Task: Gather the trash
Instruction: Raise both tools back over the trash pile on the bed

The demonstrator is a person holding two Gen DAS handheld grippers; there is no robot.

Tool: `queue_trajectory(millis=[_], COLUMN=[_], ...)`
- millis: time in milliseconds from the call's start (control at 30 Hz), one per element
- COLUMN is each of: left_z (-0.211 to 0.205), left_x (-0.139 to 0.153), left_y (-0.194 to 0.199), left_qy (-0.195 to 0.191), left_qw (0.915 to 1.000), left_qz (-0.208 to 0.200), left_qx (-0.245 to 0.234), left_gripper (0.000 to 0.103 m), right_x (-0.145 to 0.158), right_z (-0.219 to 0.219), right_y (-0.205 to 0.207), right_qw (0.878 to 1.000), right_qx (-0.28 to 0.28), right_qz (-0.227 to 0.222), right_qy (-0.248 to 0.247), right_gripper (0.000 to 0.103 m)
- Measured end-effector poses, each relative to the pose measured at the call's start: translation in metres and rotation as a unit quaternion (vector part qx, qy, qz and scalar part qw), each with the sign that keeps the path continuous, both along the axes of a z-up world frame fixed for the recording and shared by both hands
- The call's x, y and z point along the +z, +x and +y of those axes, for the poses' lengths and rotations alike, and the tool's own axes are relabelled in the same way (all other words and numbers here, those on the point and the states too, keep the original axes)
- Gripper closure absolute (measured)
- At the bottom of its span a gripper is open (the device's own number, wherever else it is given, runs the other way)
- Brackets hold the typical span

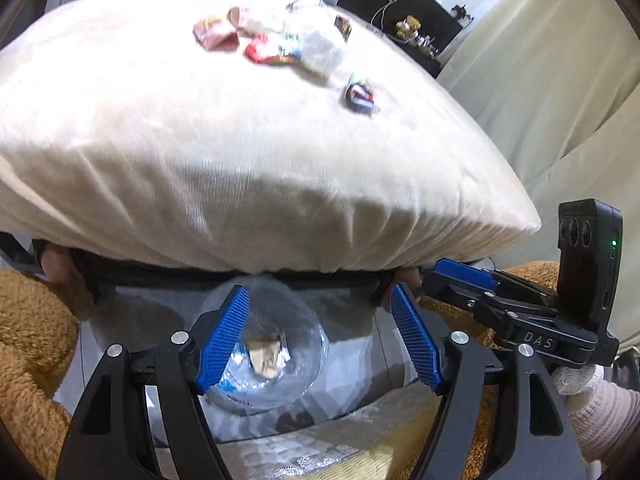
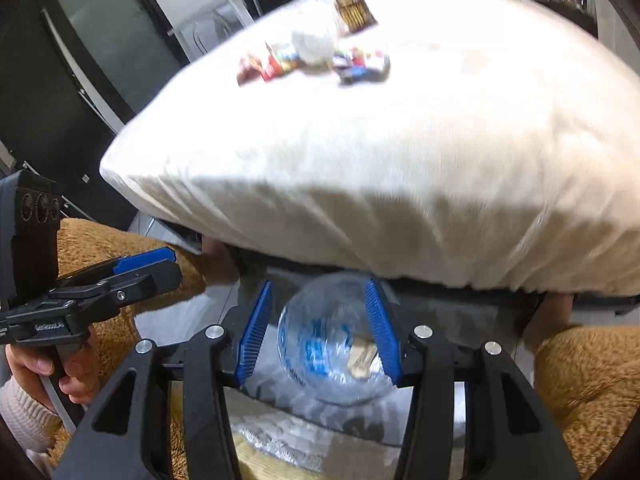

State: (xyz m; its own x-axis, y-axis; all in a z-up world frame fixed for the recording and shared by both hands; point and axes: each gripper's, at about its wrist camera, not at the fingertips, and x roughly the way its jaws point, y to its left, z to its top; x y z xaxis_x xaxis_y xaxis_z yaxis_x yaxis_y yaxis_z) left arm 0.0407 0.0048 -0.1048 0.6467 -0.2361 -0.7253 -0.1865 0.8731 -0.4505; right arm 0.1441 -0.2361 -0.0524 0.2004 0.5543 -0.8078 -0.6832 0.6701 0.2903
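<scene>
Several crumpled wrappers [image 1: 260, 40] and a dark blue wrapper [image 1: 359, 96] lie on top of a large white cushion [image 1: 240, 160]; they also show in the right wrist view [image 2: 320, 58]. Below the cushion's front edge a clear plastic bag [image 1: 264, 352] holds a tan scrap of paper [image 1: 266, 356]; the bag also shows in the right wrist view [image 2: 340, 340]. My left gripper [image 1: 320, 340] is open and empty above the bag. My right gripper [image 2: 320, 328] is open and empty, its fingers either side of the bag's mouth.
A brown fleece blanket [image 1: 28, 340] lies on both sides of the bag. Cream curtains [image 1: 540, 80] hang at the right. A dark cabinet [image 2: 60, 80] stands at the left. The right gripper shows in the left wrist view [image 1: 500, 300].
</scene>
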Motion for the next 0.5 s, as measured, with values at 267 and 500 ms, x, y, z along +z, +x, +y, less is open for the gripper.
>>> queue_trajectory(millis=[267,500], left_z=[0.005,0.027], left_x=[0.033,0.047], left_y=[-0.002,0.012], left_qy=[0.024,0.027], left_qw=[0.9986,0.9978], left_qz=[-0.048,-0.059], left_qx=[0.007,0.017], left_gripper=[0.031,0.031], right_x=[0.031,0.053], right_z=[-0.005,0.000], right_y=[0.004,0.033], right_qw=[0.998,0.996], right_qx=[-0.002,-0.002], right_qz=[-0.051,-0.069], right_qy=[0.030,0.047], right_gripper=[0.055,0.052])
